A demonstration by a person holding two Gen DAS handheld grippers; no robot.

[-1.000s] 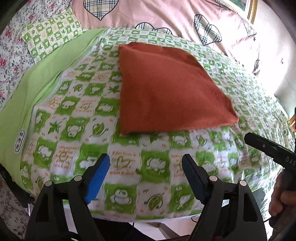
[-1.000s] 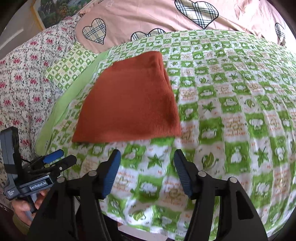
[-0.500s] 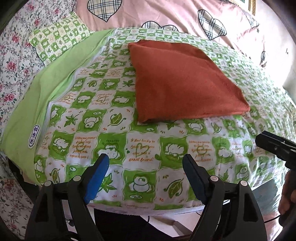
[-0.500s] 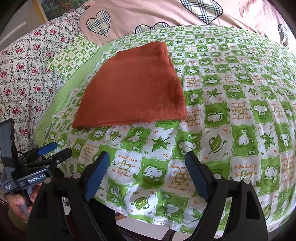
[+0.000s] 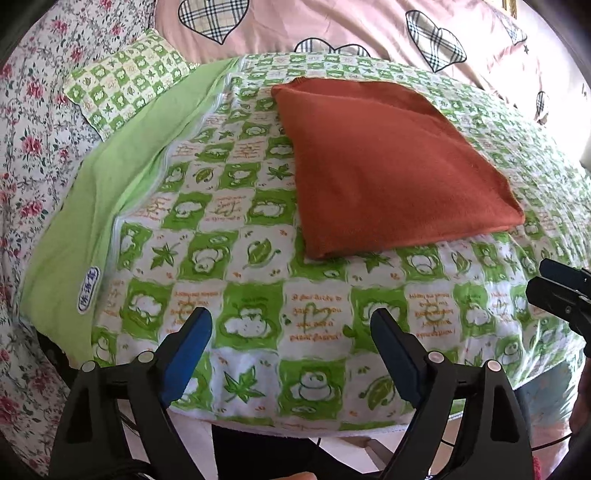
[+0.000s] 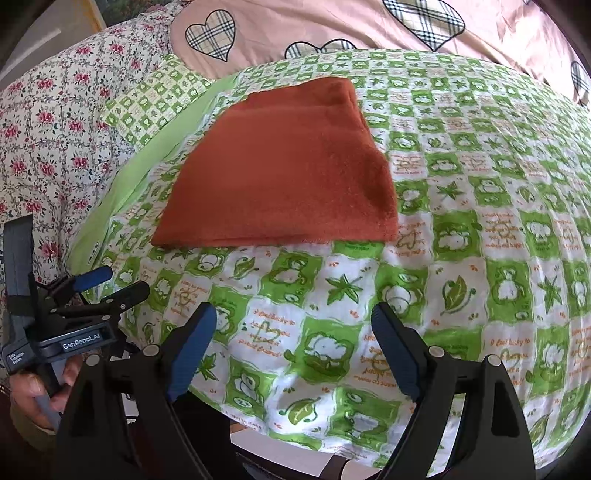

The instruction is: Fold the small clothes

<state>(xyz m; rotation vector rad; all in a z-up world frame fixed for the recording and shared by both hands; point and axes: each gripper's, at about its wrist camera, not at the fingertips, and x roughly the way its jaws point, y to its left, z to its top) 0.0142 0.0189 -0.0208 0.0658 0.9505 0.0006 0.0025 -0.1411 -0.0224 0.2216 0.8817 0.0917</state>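
Left wrist view is showing the left gripper (image 5: 291, 354) hanging over the near edge of the green checked quilt (image 5: 258, 295), its blue-padded jaws opening wide with nothing between them but printed fabric far below. Beyond it, the rust-orange garment (image 5: 391, 166) is lying flat on the quilt, already folded into a compact four-sided shape, well apart from the fingertips and sitting ahead and somewhat to the right. Its nearest corner is pointing toward this gripper, and its long edges are running away toward the pink heart-printed bedding (image 5: 332, 29) at the back. At the right edge of this view the tips of the right gripper (image 5: 561, 288) are poking in, roughly level with the garment's near edge.

In the right wrist view, the right gripper (image 6: 291, 354) is likewise standing wide apart and gripping nothing, hovering above the quilt (image 6: 461, 258). From here the garment (image 6: 288, 173) is lying ahead and to the left, its near hem running roughly across the view. The left gripper (image 6: 110, 288), held in a hand (image 6: 33, 395), is showing at the lower left.

Neither gripper is looking clearly nearer; the garment is sitting between the two lines of reach, so a further fold would probably be calling for both to be advancing to the near edge together.
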